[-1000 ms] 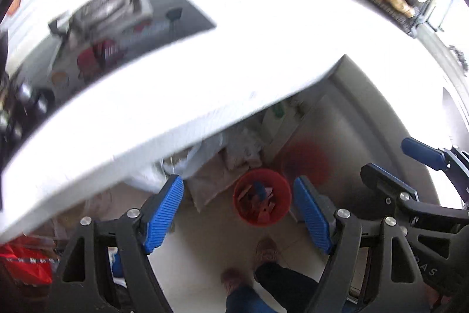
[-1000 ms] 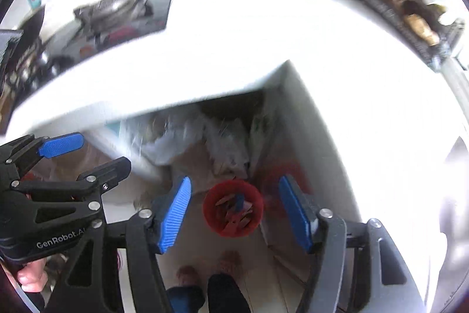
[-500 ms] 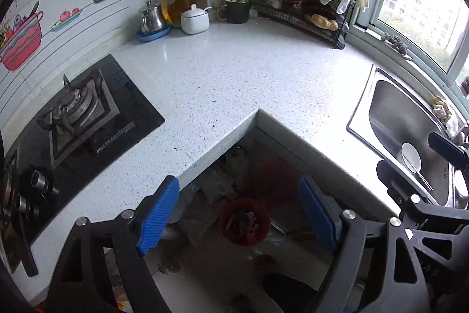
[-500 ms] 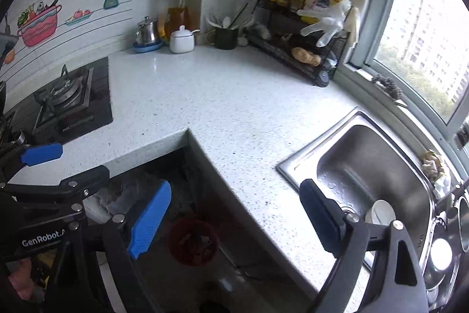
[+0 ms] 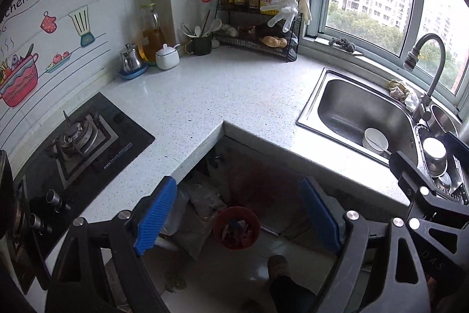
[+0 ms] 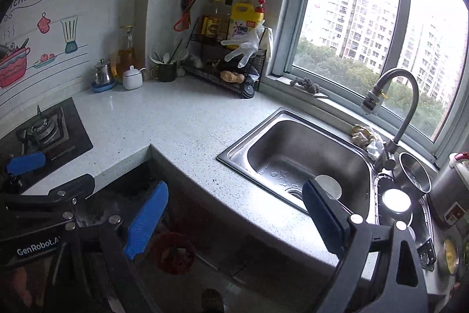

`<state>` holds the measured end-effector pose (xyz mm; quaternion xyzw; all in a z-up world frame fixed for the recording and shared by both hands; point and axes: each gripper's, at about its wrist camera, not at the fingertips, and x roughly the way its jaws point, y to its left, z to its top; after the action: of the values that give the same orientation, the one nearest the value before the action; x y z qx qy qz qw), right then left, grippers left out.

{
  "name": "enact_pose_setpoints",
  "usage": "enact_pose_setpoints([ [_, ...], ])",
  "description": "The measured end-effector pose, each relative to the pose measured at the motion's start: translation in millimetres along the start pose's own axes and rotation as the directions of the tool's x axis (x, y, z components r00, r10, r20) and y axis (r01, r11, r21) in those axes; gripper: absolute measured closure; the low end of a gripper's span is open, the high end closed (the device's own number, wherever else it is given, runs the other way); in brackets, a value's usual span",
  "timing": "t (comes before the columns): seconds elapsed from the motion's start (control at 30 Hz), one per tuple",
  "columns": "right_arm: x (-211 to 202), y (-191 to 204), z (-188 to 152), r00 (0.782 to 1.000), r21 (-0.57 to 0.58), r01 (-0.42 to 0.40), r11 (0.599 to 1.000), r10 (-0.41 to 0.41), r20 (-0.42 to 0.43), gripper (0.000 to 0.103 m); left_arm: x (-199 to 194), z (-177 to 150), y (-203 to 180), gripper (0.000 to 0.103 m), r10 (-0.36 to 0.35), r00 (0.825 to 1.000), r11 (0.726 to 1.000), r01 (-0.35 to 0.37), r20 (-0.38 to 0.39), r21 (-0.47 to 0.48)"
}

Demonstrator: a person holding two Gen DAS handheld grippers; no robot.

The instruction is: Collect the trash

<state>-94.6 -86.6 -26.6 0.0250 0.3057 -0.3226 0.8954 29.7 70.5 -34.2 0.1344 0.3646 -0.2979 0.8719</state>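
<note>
1. Both cameras, aimed a second ago down past the bench edge at the floor, now look from higher up across the bench [image 5: 222,90] to the window corner; the red bin [image 5: 236,227] appears smaller and lower in each view.
2. Left gripper [image 5: 239,214]: jaws spread wide, having just been opening, with nothing between them; the bin shows through the gap, far below on the floor.
3. Right gripper [image 6: 234,216]: jaws likewise spread wide, having just been opening further, and empty; its right blue pad overlaps the view of the sink [image 6: 296,163].
4. Task's thing: the red bin stands on the floor tiles in the recess under the bench corner, beside pale plastic bags [image 5: 202,201]. It holds scraps of reddish and blue wrapping; how full it is cannot be told.
5. Done, as judged: some trash already lies in the bin, and neither gripper carries anything.
6. Left, as judged: the open bench surface shows no loose litter. Possible remaining pieces are the crumpled rag or paper [image 6: 366,137] on the sink rim by the tap and the dark clump [image 6: 304,84] on the window sill; whether either counts as trash is uncertain.
7. Other contents, not trash by appearance: a white dish [image 5: 375,138] in the sink, the wire rack [image 5: 261,34] with bottles and a glove, and the gas hob [image 5: 85,140] at left.
</note>
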Motion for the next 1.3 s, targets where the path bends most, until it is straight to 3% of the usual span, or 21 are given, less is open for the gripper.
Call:
enact_pose_setpoints([
  [0.37, -27, -4, -9, 0.997, 0.03, 0.066, 0.997, -0.067, 0.038, 0.005, -36, -11, -13, 0.018, -0.03, 0.998, 0.999, 0.031, 0.06, -0.021],
  [0.8, -31, -8, -14, 0.997, 0.022, 0.042, 0.999, -0.043, 0.058, 0.005, -43, -14, -22, 0.018, -0.027, 0.998, 0.997, 0.031, 0.065, -0.066],
  [1.3, -32, -13, -16, 0.998, 0.041, 0.027, 0.999, -0.029, 0.058, 0.005, -48, -16, -30, 0.018, 0.005, 0.997, 0.999, -0.001, 0.08, -0.055],
])
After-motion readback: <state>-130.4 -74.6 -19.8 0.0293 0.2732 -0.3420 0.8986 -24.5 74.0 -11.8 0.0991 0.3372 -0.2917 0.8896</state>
